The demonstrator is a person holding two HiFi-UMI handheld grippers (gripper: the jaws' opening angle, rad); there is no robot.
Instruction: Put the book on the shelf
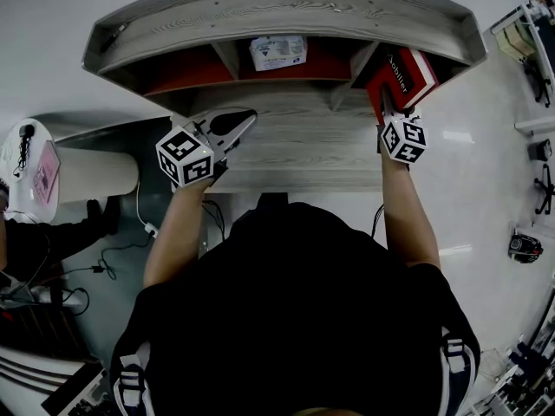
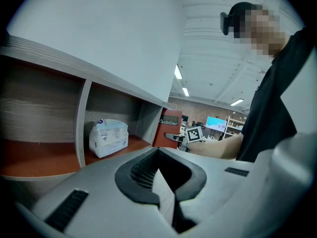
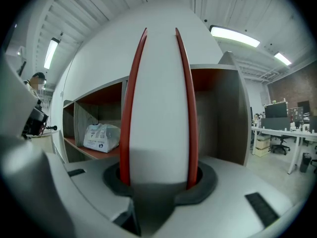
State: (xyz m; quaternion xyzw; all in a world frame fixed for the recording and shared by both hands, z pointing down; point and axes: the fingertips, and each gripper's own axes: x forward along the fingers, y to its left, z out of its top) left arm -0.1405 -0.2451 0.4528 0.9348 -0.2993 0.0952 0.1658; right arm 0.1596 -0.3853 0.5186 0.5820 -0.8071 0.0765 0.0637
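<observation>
Red book [image 1: 403, 74] clamped upright in right gripper [image 1: 387, 109] at the open right end of the shelf [image 1: 286, 11], left gripper [image 1: 245, 121] closed, empty; keep it vertical, push straight in, clearance to side wall [image 3: 223, 118] looks tight, unclear.

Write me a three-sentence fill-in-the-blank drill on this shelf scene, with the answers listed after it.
1. The right gripper is shut on a ___ book.
2. The white packet sits in the ___ compartment of the shelf.
3. The left gripper holds ___.

Missing words: red; middle; nothing.
</observation>
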